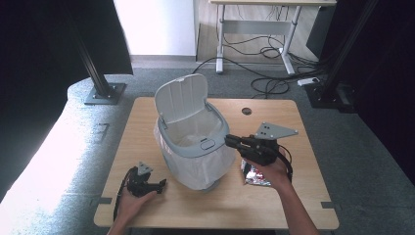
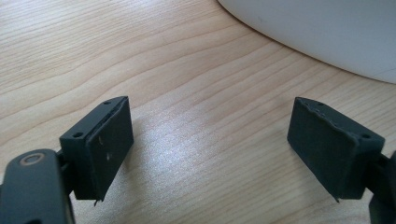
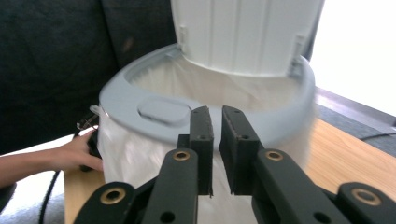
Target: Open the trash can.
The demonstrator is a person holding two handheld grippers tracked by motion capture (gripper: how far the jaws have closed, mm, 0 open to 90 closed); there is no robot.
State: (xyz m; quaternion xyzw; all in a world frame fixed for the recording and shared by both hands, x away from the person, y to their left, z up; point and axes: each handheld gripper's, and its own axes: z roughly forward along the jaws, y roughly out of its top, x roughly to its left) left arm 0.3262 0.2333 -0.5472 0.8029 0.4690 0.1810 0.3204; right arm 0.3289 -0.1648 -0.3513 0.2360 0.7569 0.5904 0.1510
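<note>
Pale wood grain runs under both your hands: the table (image 1: pixel 147 122) carries a small white bin (image 1: pixel 195 142) with a grey rim (image 3: pixel 135 100), a white liner bag (image 1: pixel 205 166) folded out over its sides, and its flip lid (image 1: pixel 180 100) standing open at the back.

Your left hand (image 1: pixel 129 203) lies low at the near left of the table, cupped over the left gripper (image 1: pixel 161 184), which rests near the wood and points right toward the bin's base. In the left gripper view its jaws stand wide apart with bare table between them, and the bin's white curve crosses the top right corner, near but not touching the pads (image 2: pixel 109 144).

Your right hand (image 1: pixel 271 169) is raised on the bin's right side, holding the right gripper (image 1: pixel 229 141) level with the rim and pointing left at it. In the right gripper view its jaws are almost together, a thin slit between them, and nothing sits in that slit; the tips are just in front of the grey rim, beside its oval push button (image 3: pixel 163 109).

A crumpled silvery foil wrapper (image 1: pixel 255 175) lies on the table under your right hand, just beside the bag. A dark round grommet hole (image 1: pixel 246 111) sits near the far edge. Cables (image 1: pixel 266 51) trail on the floor beyond the table.
</note>
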